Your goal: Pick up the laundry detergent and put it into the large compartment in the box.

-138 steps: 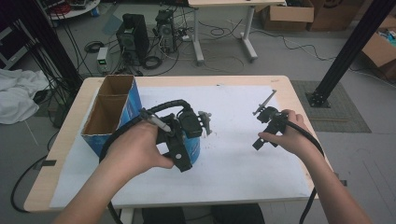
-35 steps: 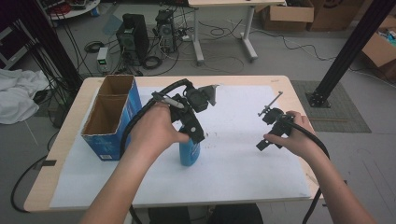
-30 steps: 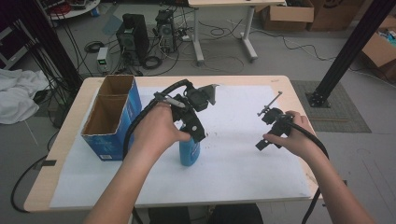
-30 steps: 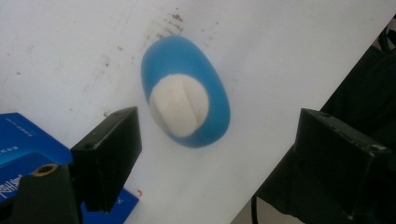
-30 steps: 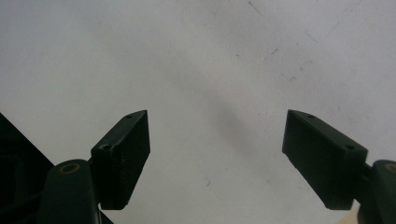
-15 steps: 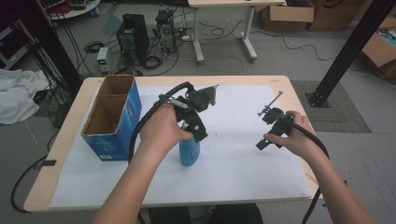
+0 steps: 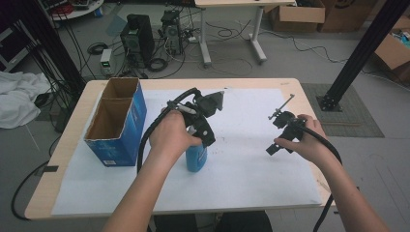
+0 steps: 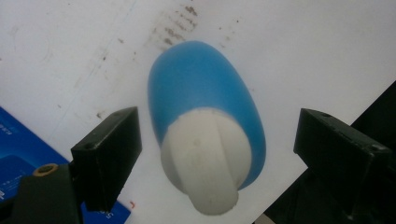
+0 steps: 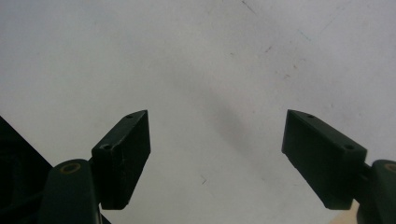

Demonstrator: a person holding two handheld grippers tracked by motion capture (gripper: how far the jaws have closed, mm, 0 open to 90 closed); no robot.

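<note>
Left gripper (image 8: 212,149): jaws standing wide apart, straddling a blue plastic bottle with a white cap (image 8: 205,140) without touching it; gaps showing on both sides of the cap in the left gripper view. Gripping nothing.

Blue plastic bottle (image 7: 196,157): standing upright on the white paper sheet (image 7: 251,159), near the middle of the table, directly under the left gripper (image 7: 205,137). Sitting to the right of the blue cardboard box (image 7: 116,123), apart from it.

Left hand (image 7: 169,137): wrapping the gripper body above the bottle, black cable looping out toward the box side.

Right gripper (image 9: 217,149): jaws standing wide apart over bare white paper, holding nothing.

Right gripper (image 7: 272,150), high view: hovering at the right part of the sheet, well apart from the bottle, carried in the right hand (image 7: 307,142).

Blue cardboard box: lying open-topped with two compartments, resting at the left side of the light wooden table (image 7: 290,84), partly on the sheet.

White paper sheet: covering most of the tabletop, bearing small dark smudges near the bottle.
</note>
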